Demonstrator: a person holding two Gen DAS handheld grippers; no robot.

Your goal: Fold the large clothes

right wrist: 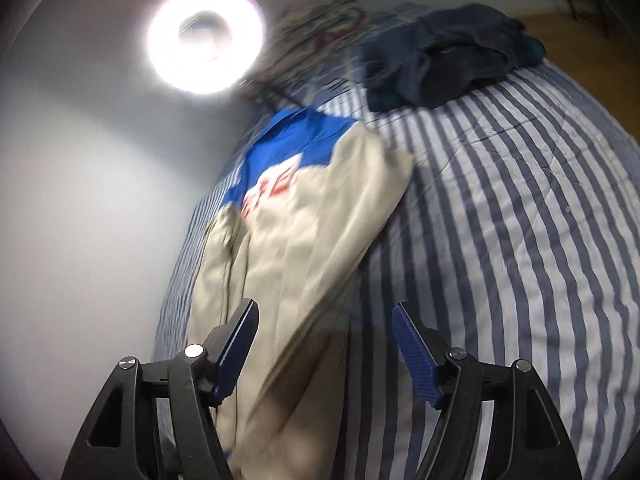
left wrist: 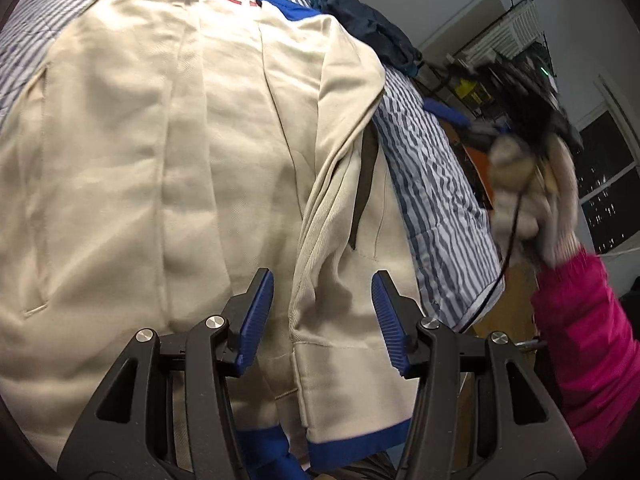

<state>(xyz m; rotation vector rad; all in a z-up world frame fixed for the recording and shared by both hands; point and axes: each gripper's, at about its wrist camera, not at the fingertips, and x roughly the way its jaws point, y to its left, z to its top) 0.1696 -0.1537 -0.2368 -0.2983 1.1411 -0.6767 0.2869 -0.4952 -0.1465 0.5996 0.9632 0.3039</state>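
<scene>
A cream jacket [left wrist: 160, 168] with blue yoke, blue hem band and red lettering lies spread on a striped bed cover [left wrist: 436, 184]. One sleeve [left wrist: 332, 216] is folded across its body. My left gripper [left wrist: 323, 280] hovers open just above the sleeve's cuff end, nothing between its blue pads [left wrist: 256, 316]. In the right wrist view the same jacket [right wrist: 304, 248] stretches away from me, blurred. My right gripper [right wrist: 324, 316] stands open over the jacket's near edge, its pads [right wrist: 416, 356] apart and holding nothing. A gloved hand [left wrist: 528, 196] with a pink sleeve holds the right gripper at the bed's right edge.
A dark blue heap of clothes [right wrist: 452, 64] lies at the far end of the striped cover [right wrist: 520, 220]. A bright round lamp [right wrist: 206, 38] glares on the wall to the left. Beyond the bed's right side stand dark shelves [left wrist: 516, 60], a window [left wrist: 608, 184] and wooden floor.
</scene>
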